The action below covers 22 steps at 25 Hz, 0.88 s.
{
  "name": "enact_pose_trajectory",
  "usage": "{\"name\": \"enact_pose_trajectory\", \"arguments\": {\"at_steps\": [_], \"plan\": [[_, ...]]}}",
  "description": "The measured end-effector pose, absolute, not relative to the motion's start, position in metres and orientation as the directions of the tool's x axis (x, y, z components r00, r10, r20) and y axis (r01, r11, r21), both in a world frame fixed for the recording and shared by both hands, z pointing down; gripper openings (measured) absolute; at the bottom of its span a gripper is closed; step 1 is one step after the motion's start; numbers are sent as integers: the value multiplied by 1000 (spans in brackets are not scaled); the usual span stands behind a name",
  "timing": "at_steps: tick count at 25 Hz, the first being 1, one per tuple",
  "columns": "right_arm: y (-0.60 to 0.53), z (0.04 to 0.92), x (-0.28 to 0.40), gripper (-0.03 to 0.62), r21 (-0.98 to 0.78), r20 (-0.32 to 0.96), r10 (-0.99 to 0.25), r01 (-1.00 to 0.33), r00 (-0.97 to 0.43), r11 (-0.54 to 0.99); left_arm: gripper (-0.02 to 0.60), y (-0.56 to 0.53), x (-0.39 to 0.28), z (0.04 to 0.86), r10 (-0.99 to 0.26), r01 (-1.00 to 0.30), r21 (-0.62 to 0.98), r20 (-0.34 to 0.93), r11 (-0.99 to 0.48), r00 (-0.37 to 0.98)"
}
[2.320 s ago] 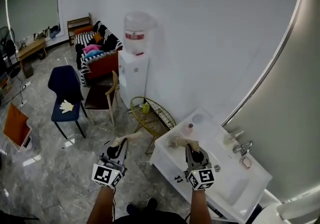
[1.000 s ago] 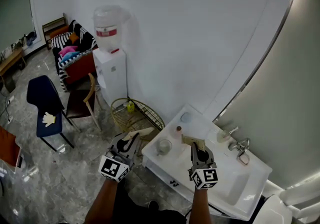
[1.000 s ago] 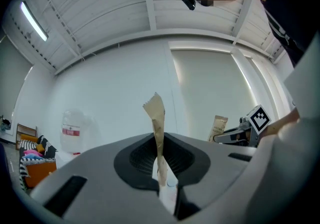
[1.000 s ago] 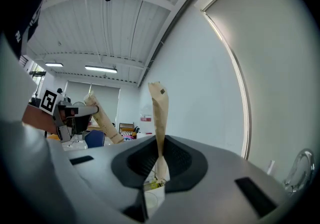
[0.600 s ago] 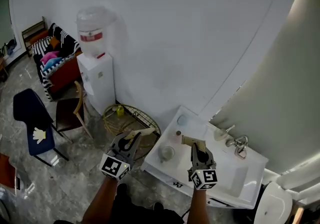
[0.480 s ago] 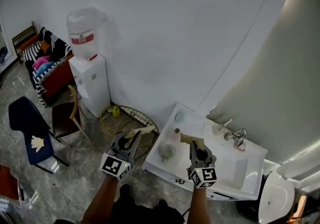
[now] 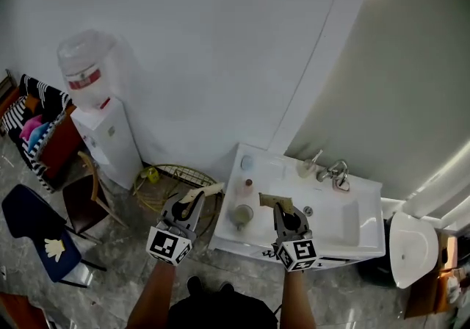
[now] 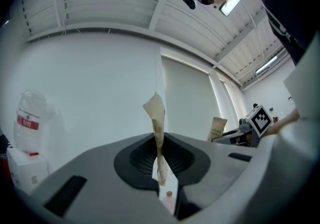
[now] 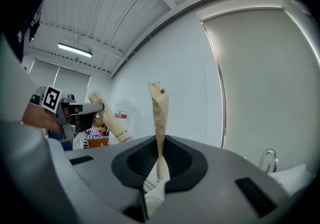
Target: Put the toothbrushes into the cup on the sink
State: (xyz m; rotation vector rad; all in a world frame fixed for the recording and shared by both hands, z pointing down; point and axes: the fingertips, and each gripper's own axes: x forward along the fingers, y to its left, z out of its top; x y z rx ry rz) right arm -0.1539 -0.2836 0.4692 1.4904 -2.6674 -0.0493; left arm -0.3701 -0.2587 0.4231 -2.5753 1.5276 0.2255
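Fingers (image 8: 100,180) of the left gripper (image 8: 160,165) pinched tight on a paper-wrapped left toothbrush (image 8: 156,118), the sleeve standing up out of the grip. Same story at the right gripper (image 9: 159,168): closed on the right toothbrush (image 9: 160,113), wrapper upright between the jaws.

Seen from the head view, left gripper (image 7: 192,201) held off the front-left corner of the sink (image 7: 367,192), above the floor beside a wire basket (image 7: 163,175). Right gripper (image 7: 283,211) poised over the sink's front rim. Between the two, on the left deck of the sink, the cup (image 7: 242,214), mouth up and apparently empty, with a small bottle (image 7: 248,186) just behind it and the tap (image 7: 336,171) well apart at the back.

Probably best done one brush at a time, the nearer right one first. Centre it over the cup's mouth, tip the free end down, lower until the end sits inside the rim, and only then ease the pinch. Approach from the front to stay clear of the bottle, and go gently; a light cup could tip if nudged at the rim.
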Motion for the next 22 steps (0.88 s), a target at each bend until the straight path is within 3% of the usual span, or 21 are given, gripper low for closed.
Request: {"name": "enact_pose_trajectory", "arguments": {"at_steps": [22], "plan": [[-286,489,-131,49,38,58,-846,-845,-531,533,48,-279,-318,465,-850,-863,-23,-159,-505,502]]}}
